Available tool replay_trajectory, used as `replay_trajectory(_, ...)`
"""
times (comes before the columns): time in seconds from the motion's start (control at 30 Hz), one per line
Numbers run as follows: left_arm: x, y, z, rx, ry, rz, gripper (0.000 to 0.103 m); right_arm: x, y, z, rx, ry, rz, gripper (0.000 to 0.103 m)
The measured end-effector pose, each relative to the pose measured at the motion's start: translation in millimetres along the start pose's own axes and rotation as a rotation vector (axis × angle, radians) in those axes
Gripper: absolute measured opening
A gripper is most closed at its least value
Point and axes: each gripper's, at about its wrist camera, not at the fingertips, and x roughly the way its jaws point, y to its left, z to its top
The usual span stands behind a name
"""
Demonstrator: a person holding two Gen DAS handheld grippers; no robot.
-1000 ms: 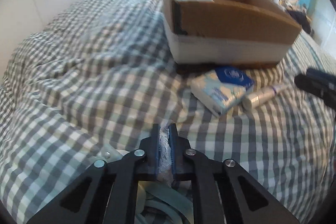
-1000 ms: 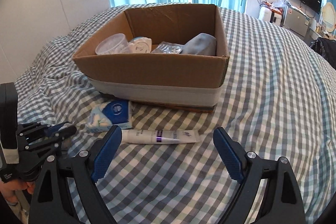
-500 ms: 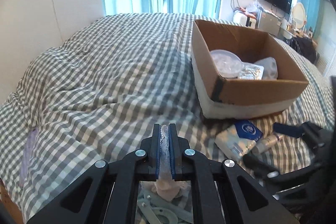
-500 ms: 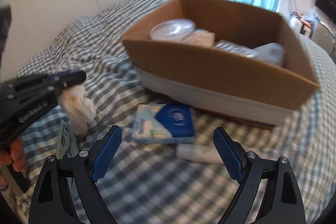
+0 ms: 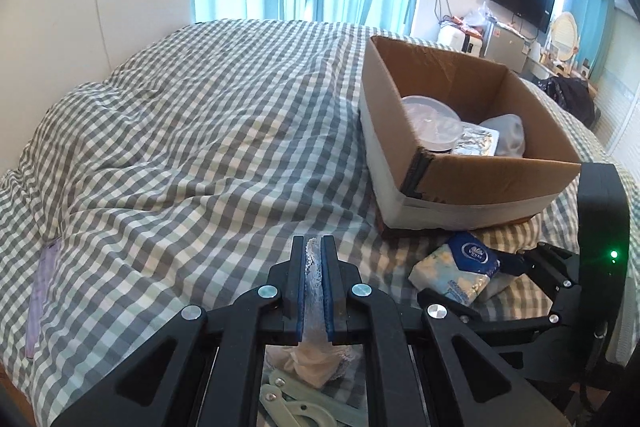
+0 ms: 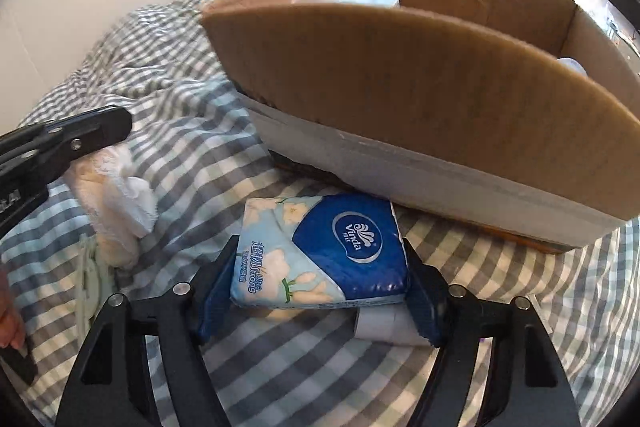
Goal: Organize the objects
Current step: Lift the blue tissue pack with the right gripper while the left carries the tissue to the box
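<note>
My left gripper (image 5: pixel 314 251) is shut on a white lacy cloth (image 5: pixel 313 283), held above the checked bed; the cloth also shows in the right wrist view (image 6: pixel 116 195), hanging from the left gripper's fingers (image 6: pixel 80 131). My right gripper (image 6: pixel 320 291) is open, its jaws on either side of a blue and white tissue pack (image 6: pixel 320 251) that lies on the bed in front of the cardboard box (image 6: pixel 400 75). I cannot tell if the pads touch the pack. The pack (image 5: pixel 456 267) and the box (image 5: pixel 480 179) show at the right of the left wrist view.
The box holds a clear plastic lid (image 5: pixel 432 119), a foil packet (image 5: pixel 476 143) and a grey item (image 5: pixel 508 131). A white tube (image 6: pixel 388 323) lies under the pack. A pale green plastic piece (image 5: pixel 296 407) lies below the cloth. A wall stands at the left.
My right gripper has moved forward and down so its jaws now flank the tissue pack. My left gripper has lifted the cloth and turned a little left.
</note>
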Motion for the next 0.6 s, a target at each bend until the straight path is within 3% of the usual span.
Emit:
replay_trajectory(0.2,-29,-15,6,0.023,-0.046,-0.008,0.007,-40,2,-8,0.001,-0.065,0.003,0.073)
replay_trajectory(0.6,-103,-57,41,0.087,-0.195,-0.077,0.007,-161,-6,3,-0.014,-0.271,-0.067,0.073)
